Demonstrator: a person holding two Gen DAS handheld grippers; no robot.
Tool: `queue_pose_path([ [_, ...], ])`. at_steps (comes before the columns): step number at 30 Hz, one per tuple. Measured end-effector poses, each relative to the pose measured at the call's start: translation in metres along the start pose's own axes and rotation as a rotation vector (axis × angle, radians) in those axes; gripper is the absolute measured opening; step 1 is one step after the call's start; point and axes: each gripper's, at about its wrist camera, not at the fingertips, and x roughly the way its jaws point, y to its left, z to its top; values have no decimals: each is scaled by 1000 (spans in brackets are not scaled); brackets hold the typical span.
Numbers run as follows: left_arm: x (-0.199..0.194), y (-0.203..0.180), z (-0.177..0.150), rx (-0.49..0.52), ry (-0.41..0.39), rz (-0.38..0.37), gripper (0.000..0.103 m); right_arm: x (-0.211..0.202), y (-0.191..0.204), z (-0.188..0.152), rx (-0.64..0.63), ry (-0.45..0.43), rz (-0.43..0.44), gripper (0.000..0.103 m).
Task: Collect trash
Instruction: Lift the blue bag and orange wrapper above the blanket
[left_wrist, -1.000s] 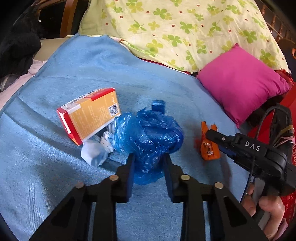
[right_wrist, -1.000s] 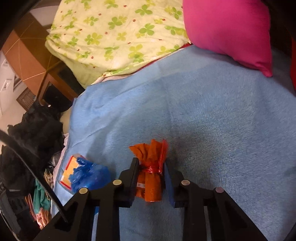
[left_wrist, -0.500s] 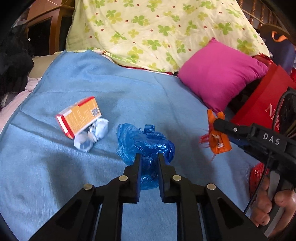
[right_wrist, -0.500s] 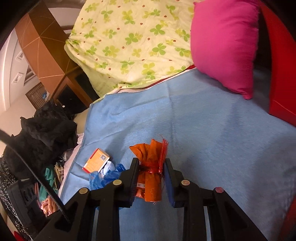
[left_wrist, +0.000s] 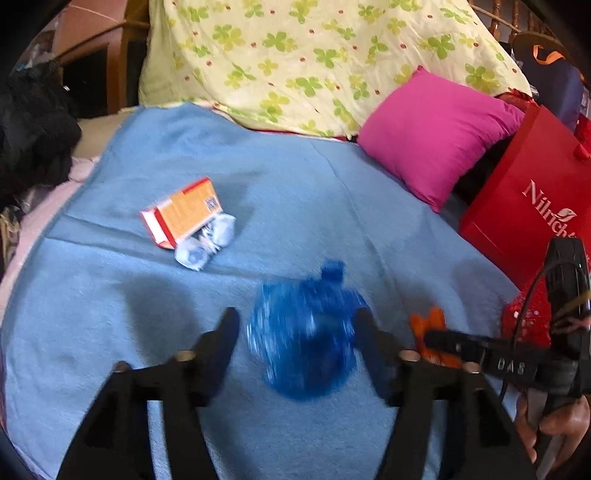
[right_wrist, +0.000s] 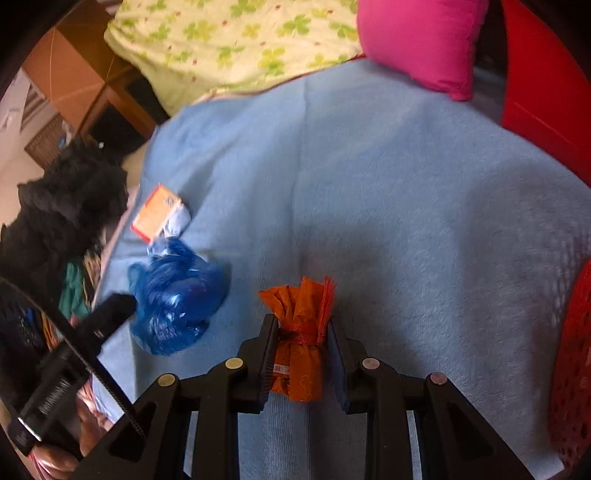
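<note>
A crumpled blue plastic bag (left_wrist: 304, 341) sits between the spread fingers of my left gripper (left_wrist: 299, 332), blurred by motion; the jaws stand wide and do not touch it. It also shows in the right wrist view (right_wrist: 177, 299), below the left finger. My right gripper (right_wrist: 301, 343) is shut on an orange wrapper (right_wrist: 301, 332), also seen in the left wrist view (left_wrist: 428, 325). An orange and red carton (left_wrist: 181, 212) and a crumpled white paper (left_wrist: 205, 245) lie together on the blue blanket (left_wrist: 295, 206); they appear far left in the right wrist view (right_wrist: 155, 212).
A red paper bag (left_wrist: 532, 206) stands at the right beside a pink pillow (left_wrist: 432, 129). A clover-print quilt (left_wrist: 314, 55) lies at the back. A red mesh item (right_wrist: 572, 369) is at the right edge. Dark clothing (right_wrist: 62, 206) is piled left of the bed.
My left gripper has opened wide and let go of the blue bag, which is dropping, blurred. The right gripper keeps the orange wrapper and has moved nearer the left gripper.
</note>
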Motion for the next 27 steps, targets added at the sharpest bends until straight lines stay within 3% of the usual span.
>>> queue_pose_path([
  [5, 22, 1, 0, 2, 46, 15, 69, 5, -4, 6, 17, 26, -6, 38],
  [7, 28, 1, 0, -19, 57, -16, 73, 6, -8, 7, 32, 33, 6, 38],
  [15, 35, -12, -5, -6, 90, -83, 73, 7, -11, 6, 35, 41, 26, 38],
  [16, 37, -13, -6, -13, 100, -95, 73, 7, -10, 5, 28, 39, 19, 37],
  [18, 42, -15, -9, -18, 120, -118, 58, 4, -7, 5, 5, 23, 9, 35],
  [27, 30, -18, -8, -11, 73, -76, 55, -15, -5, 4, -22, -47, -8, 32],
])
